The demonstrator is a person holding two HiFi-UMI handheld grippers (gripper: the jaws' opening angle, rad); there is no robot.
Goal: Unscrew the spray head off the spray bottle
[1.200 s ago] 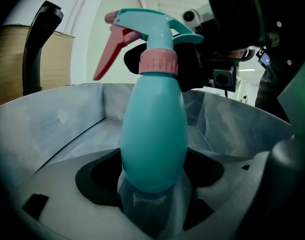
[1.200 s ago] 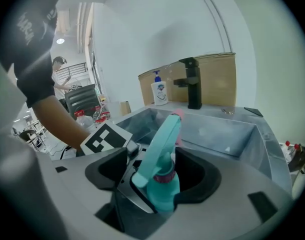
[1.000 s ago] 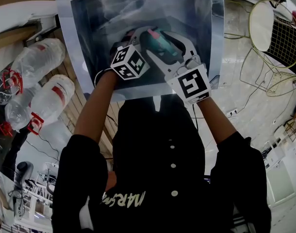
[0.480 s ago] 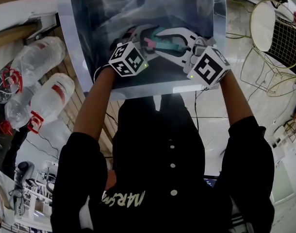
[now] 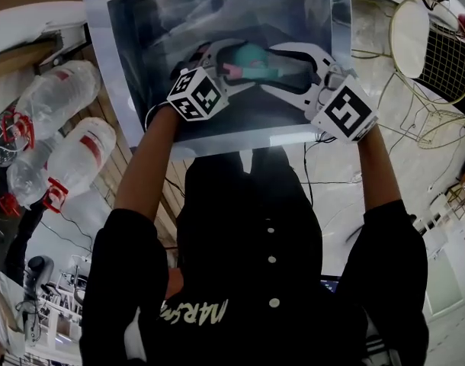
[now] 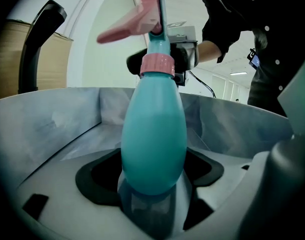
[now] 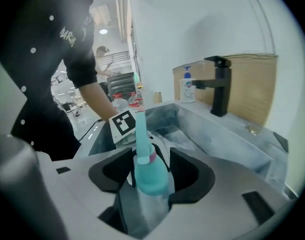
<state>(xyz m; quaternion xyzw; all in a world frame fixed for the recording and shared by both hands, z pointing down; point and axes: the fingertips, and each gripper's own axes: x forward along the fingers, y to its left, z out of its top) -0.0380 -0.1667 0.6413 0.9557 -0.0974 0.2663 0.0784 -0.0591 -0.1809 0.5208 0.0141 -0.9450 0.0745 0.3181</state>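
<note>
Steel sink [image 5: 129,44], spray bottle [image 5: 251,54] mid-basin, apart from its walls.

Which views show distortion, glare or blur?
Head view: fisheye bends the sink edges, with glare on its steel rim. Left gripper view: dark vignetted corners, spray bottle sharp. Right gripper view: near foreground soft, faucet clear.

The left forearm [image 5: 145,166] and right forearm [image 5: 373,170] reach forward. The left gripper [image 5: 232,65] is clamped on the bottle [image 6: 153,134]. The right gripper [image 5: 284,69], angled in from the right, has just been opening its jaws, which stand loose around the spray head [image 7: 151,179].
</note>
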